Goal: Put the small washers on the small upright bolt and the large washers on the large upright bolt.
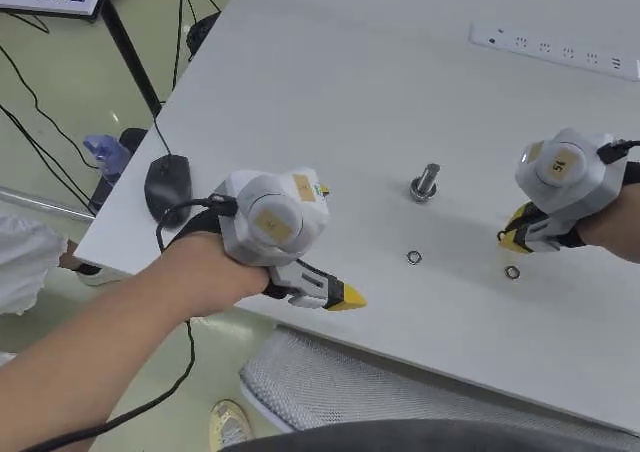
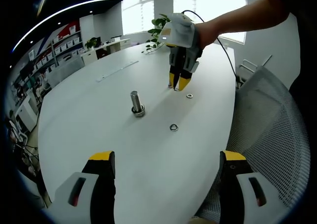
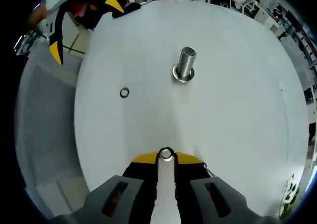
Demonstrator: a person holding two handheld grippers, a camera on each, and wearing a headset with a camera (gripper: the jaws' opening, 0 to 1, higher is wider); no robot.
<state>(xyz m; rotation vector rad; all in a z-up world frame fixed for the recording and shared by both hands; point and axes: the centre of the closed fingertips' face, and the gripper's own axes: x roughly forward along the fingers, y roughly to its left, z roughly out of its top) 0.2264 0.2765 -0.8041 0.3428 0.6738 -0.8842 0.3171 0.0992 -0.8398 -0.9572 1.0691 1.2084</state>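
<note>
Right hand-held gripper narrowed at washer, grip unclear; left hand-held gripper apart.

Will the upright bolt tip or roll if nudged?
Probably steady under a light nudge: the bolt stands on its wider base. A high knock might topple it, and it would then likely roll on the smooth table.
</note>
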